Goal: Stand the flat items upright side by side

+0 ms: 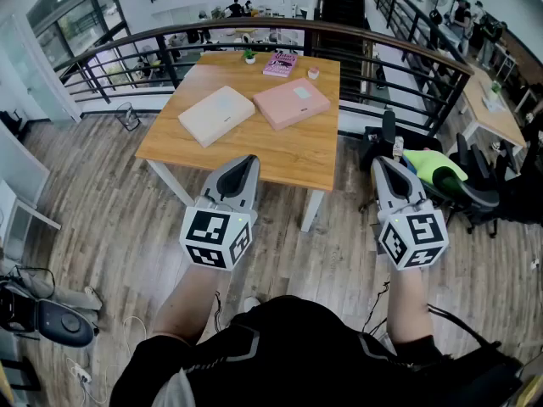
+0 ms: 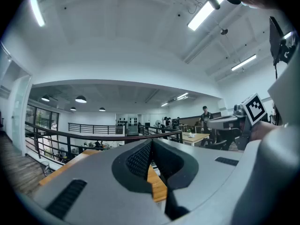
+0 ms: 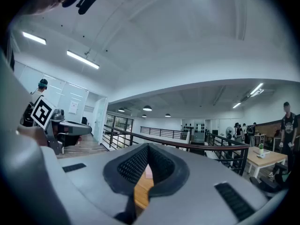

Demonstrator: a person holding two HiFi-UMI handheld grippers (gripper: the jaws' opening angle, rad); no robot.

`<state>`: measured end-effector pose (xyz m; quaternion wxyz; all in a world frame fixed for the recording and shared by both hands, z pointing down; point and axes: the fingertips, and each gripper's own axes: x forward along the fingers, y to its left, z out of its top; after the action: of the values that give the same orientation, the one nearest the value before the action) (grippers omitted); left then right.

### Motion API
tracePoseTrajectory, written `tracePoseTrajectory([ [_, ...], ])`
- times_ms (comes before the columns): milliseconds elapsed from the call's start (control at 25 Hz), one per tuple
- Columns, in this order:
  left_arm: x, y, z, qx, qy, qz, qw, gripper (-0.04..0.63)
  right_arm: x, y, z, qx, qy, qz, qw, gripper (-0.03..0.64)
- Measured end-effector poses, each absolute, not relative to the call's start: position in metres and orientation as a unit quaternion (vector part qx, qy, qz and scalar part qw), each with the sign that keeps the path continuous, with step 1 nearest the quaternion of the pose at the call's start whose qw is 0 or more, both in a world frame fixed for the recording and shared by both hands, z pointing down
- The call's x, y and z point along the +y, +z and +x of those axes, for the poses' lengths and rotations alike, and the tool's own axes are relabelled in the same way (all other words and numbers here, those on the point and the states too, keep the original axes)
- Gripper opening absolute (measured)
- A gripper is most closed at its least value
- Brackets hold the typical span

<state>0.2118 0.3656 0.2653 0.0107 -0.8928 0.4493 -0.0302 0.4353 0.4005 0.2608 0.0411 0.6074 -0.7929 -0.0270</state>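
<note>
Left gripper [image 1: 247, 163]: clenched, empty, short of the table's [image 1: 280, 155] near edge. Cream item [image 1: 216, 114] lies flat toward the left edge, with the pink item [image 1: 291, 103] flat just beside it. Far edge: pot [image 1: 249, 57] holding a plant, book [image 1: 280, 64], cup [image 1: 313, 73]. Right gripper [image 1: 383, 164]: clenched, empty, off the near right corner.

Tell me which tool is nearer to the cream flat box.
Left. The left tool is at the table edge, just short of the cream box; the right tool is off past the table's right side.
</note>
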Motion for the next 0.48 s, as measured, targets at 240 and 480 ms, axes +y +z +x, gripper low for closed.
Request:
tracePoseTrajectory([
  [240,0.369,0.263,0.202,0.447,-0.034,-0.894,0.003,0.029,0.402,0.26,0.426,-0.795,-0.023,0.605,0.038,0.008],
  [480,0.368,0.26,0.196,0.456,-0.035,-0.889,0.011,0.029,0.402,0.26,0.423,-0.796,-0.016,0.604,0.028,0.009],
])
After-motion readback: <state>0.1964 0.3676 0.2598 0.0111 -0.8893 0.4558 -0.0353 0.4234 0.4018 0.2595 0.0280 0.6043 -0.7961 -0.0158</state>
